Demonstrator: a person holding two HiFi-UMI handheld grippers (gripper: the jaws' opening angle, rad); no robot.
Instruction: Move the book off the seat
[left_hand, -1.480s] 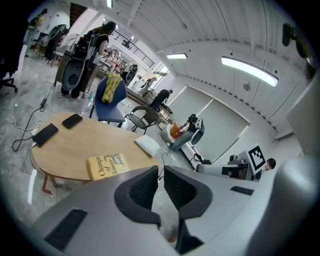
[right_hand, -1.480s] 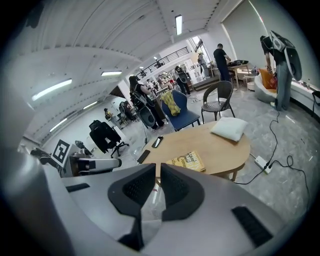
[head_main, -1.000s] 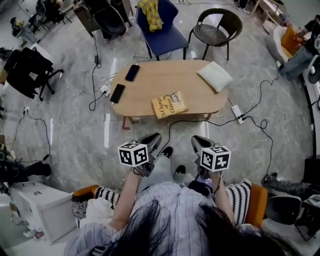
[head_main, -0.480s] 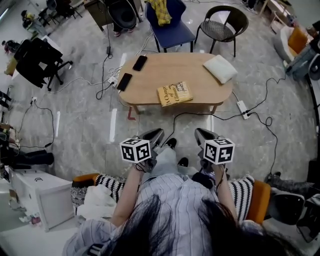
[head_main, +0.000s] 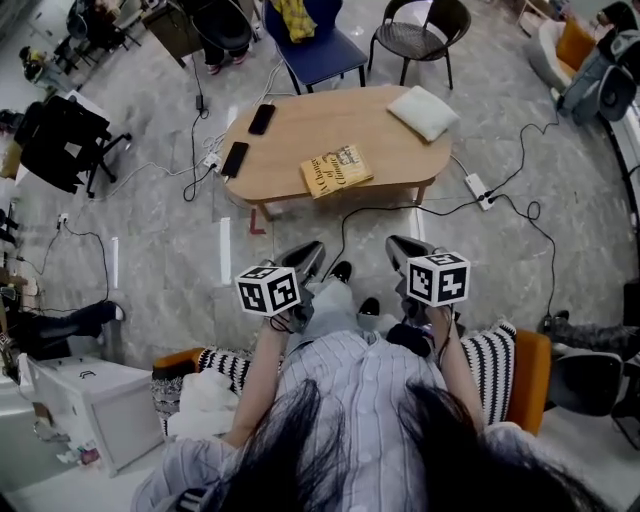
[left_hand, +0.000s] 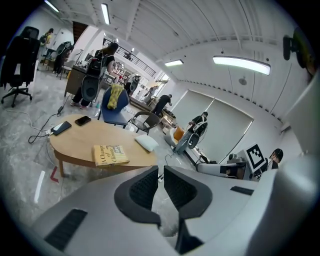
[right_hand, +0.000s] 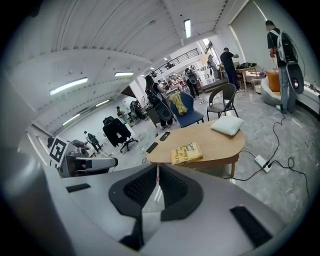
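The yellow book (head_main: 337, 170) lies flat on the oval wooden table (head_main: 300, 125), near its front edge; it also shows as the book (left_hand: 110, 154) and the book (right_hand: 186, 152) in the gripper views. Nothing touches it. My left gripper (head_main: 303, 260) and right gripper (head_main: 402, 252) hover side by side above the person's knees, well short of the table. The left gripper (left_hand: 160, 172) has its jaws almost together with only a sliver between them. The right gripper (right_hand: 157, 171) has its jaws closed. Neither holds anything.
A white pillow (head_main: 424, 112) and two phones (head_main: 262, 118) (head_main: 235, 159) also lie on the table. Behind it stand a blue chair (head_main: 315, 55) and a wicker chair (head_main: 415, 35). Cables and a power strip (head_main: 477, 192) cross the floor. Striped cushions (head_main: 490, 370) flank the person on an orange seat.
The head view has shifted a little, so the table sits higher in the picture. Both grippers stay in front of the knees, and the book has not moved.
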